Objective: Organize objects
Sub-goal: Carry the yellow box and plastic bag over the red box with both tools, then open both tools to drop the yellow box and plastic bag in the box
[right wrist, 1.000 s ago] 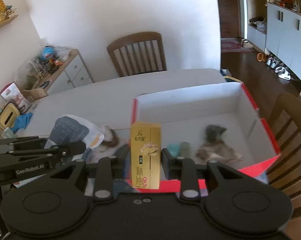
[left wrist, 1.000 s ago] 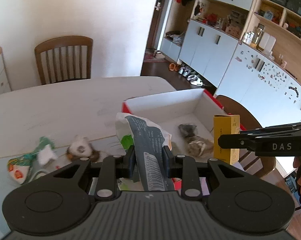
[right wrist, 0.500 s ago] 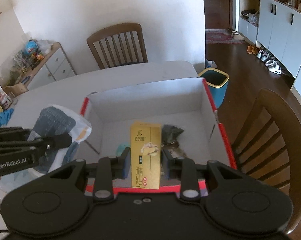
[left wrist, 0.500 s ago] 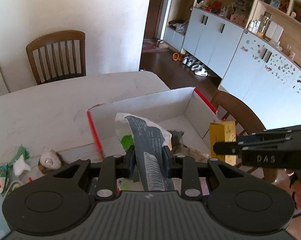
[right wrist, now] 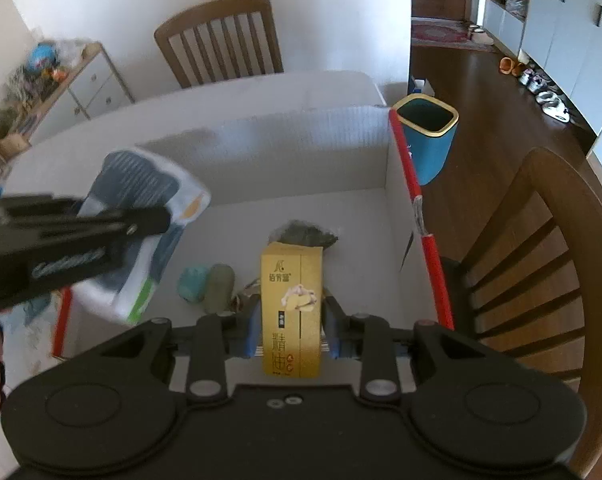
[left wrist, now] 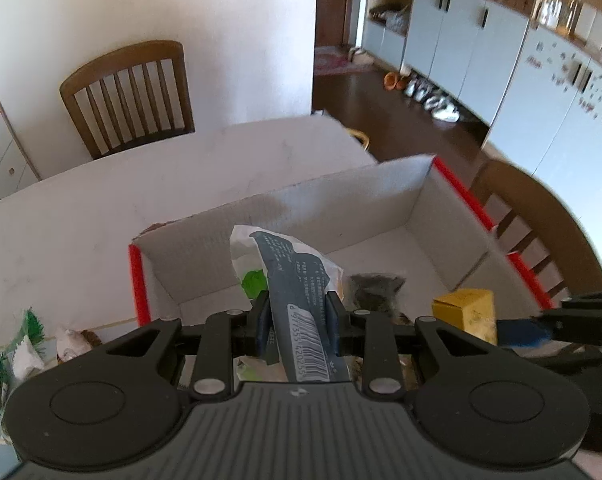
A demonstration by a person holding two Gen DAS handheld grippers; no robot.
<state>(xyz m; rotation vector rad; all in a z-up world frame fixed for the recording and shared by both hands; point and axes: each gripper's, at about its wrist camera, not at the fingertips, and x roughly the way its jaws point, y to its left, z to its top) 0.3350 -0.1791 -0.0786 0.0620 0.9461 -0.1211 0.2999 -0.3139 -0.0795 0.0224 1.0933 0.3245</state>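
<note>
the left gripper is clamped on a white-and-blue packet and the right gripper on a yellow carton, each carried above the open red-edged box on the table. both items are held upright, jaws narrow on their lower ends, presumably so that 2 items can be lowered beside the dark pouch inside.

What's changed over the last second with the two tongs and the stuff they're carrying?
Both tongs have travelled from beside the red-edged box to above its inside: the left tongs brought the blue-and-white packet over it, and the right tongs brought the yellow carton. Nothing was let go. Both grips are unchanged, and the dark bag still lies inside.
</note>
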